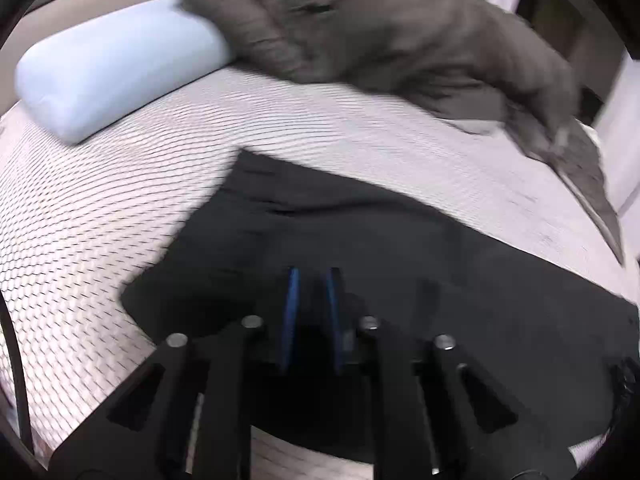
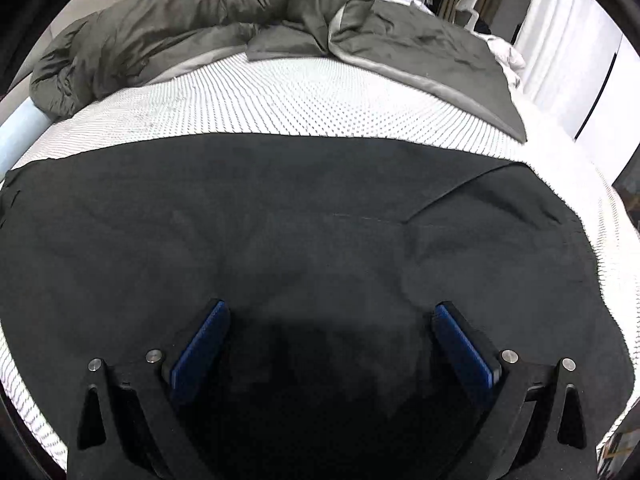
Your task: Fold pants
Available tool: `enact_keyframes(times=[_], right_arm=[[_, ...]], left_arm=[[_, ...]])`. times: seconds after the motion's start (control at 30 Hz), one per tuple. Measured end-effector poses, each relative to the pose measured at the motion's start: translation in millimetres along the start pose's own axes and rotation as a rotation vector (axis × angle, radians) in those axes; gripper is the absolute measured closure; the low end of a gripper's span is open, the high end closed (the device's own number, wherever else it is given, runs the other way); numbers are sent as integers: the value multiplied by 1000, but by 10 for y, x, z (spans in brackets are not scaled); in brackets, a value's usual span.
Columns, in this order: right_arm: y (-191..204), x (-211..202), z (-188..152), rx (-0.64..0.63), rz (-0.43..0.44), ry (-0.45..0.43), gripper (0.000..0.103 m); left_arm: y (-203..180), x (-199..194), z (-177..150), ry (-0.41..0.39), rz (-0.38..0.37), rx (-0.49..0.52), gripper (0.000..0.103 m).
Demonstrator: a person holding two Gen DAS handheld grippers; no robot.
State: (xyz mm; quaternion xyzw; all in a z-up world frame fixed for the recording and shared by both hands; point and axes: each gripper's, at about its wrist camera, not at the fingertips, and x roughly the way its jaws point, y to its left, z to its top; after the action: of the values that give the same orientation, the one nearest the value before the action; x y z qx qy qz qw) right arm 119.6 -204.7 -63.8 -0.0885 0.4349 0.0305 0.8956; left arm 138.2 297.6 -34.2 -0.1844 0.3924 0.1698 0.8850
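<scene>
While its two blue pads (image 1: 291, 316) stand nearly together with only a thin gap showing between them, the left gripper (image 1: 314, 280) hangs over the near part of the black pants (image 1: 360, 248), and whether any cloth is pinched in that gap cannot be told, since everything behind the pads is dark and the view is smeared with blur. The right gripper (image 2: 330, 312) has its jaws spread wide apart, nothing between them, poised just above the broad middle of the pants (image 2: 300, 220). The pants lie spread flat on the bed, on a white mattress cover (image 1: 300, 120) printed with fine dark dashes; in the right wrist view the black cloth fills most of the frame from side to side, with a slanting fold edge at its far right, while in the left wrist view one end of the garment reaches away toward the middle of the bed with a squared corner. Beyond the pants, at the far side of the mattress cover (image 2: 300, 96), a rumpled grey duvet (image 2: 180, 20) is heaped along the bed. A pale blue pillow (image 1: 112, 64) lies to the left, its end touching the duvet (image 1: 380, 32). White curtains (image 2: 568, 40) hang at the far right.
</scene>
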Motion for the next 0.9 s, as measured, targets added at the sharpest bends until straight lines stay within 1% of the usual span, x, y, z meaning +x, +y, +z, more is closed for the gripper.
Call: enact_keyframes(times=[0.03,0.07,0.1,0.13,0.17,0.2,0.23,0.27,0.3,0.33,0.37,0.43,0.47,0.53,0.57,0.6,0.63,0.7,0.73,0.8,0.83,0.9], right_arm=[[5,-59,-26,-8,15,-10,0],[23,-140,-58,-27,47,-28,0],[43,-211,-91,-51,66,-45,0],[63,-277,-142,-81,79,-60,0],[74,-313,-195,-102,83,-66,0],[70,-338,-256,-120,82,-65,0],[47,-352,-343,-147,69,-56,0],[-3,-366,-424,-176,45,-52,1],[-99,-387,-512,-200,2,-61,1],[-290,-398,-606,-196,-71,-70,1],[-459,-394,-657,-164,-110,-68,1],[-959,-354,-767,-15,-181,-38,0],[-1231,-348,-822,86,-200,-31,1],[-1596,-391,-897,243,-208,-50,1],[-1657,-413,-909,270,-216,-61,1],[-1687,-432,-914,288,-223,-70,1],[-1712,-451,-913,308,-208,-79,1],[-1751,-478,-907,347,-175,-88,1],[-1774,-490,-905,358,-165,-93,1],[-1845,-535,-914,398,-124,-107,1],[-1866,-553,-917,415,-102,-111,1],[-1904,-592,-911,424,-67,-120,0]], left_arm=[[-154,-35,-2,-5,-17,16,60],[-273,-79,-36,-12,-39,34,46],[-410,-169,-117,-37,-72,52,24],[-560,-257,-171,-75,-120,74,12],[-655,-316,-247,-92,-154,94,9],[-749,-360,-354,-93,-191,115,4],[-865,-380,-474,-75,-235,140,1],[-928,-363,-538,-57,-264,151,1],[-957,-400,-678,-26,-282,156,1],[-977,-334,-749,15,-273,160,1],[-964,-252,-767,38,-249,156,1],[-877,-60,-804,86,-160,135,3],[-862,-42,-812,83,-151,130,4],[-843,-72,-821,67,-155,117,3],[-834,-78,-816,62,-156,108,3],[-838,-90,-820,55,-154,98,3],[-848,-96,-797,42,-154,94,3],[-904,-146,-717,17,-202,104,3],[-915,-236,-753,6,-221,110,3],[-1046,-330,-748,-21,-248,132,3],[-1103,-313,-682,-24,-260,143,3],[-1235,-326,-669,-26,-276,163,3]])
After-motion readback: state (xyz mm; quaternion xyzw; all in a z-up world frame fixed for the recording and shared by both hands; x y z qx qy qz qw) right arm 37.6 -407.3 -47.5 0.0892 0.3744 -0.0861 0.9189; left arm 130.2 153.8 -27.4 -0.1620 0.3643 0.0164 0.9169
